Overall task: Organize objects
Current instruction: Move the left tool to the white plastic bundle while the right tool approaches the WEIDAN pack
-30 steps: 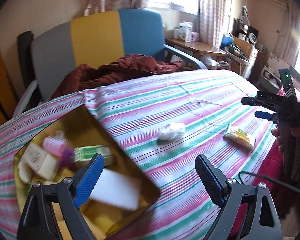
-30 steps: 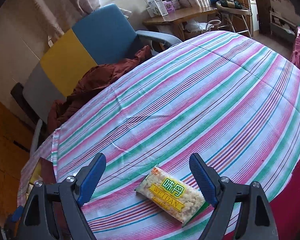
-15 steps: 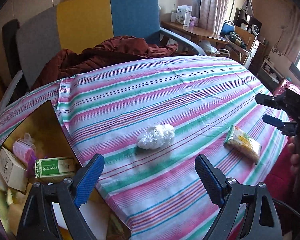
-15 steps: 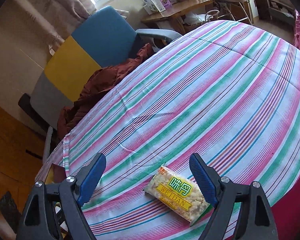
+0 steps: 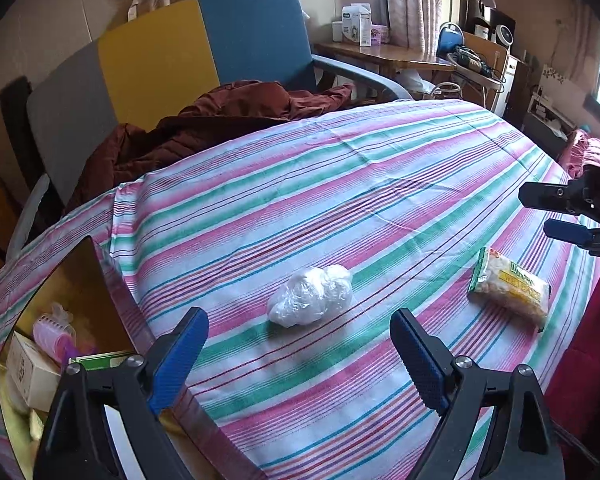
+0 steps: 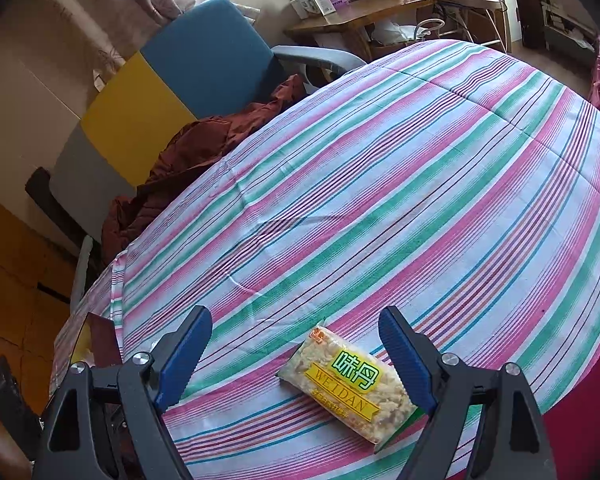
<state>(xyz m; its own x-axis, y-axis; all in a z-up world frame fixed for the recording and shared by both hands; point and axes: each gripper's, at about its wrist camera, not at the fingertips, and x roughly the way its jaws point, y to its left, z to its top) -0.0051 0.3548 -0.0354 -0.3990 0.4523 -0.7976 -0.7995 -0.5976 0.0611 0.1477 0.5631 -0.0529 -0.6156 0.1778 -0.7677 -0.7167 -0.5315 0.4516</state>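
You are holding the left gripper (image 5: 298, 354) with its jaws standing wide and nothing between them, aimed down at the crumpled clear plastic bag (image 5: 310, 296) that is lying on the striped tablecloth (image 5: 340, 184). The bag is sitting just ahead of the fingertips, so I judge you are lining up to pick it. The gold box (image 5: 80, 280) is standing at the left of this bag, close to the left finger; it is already keeping a pink hair roller (image 5: 52, 334), a white carton (image 5: 28, 372) and a green-edged packet (image 5: 98, 361), which suggests it is the collecting place for everything.

You are keeping the right gripper (image 6: 296, 356) wide apart too and empty, hovering over the snack packet (image 6: 350, 386), which is lying to the right of the plastic bag, near the table edge. The packet is resting nearer the right finger than the left one, so it is not yet centred for a grasp. Its label is reading "WEIDAN" with two green Chinese characters, 味丹, above; the smaller print I cannot read.
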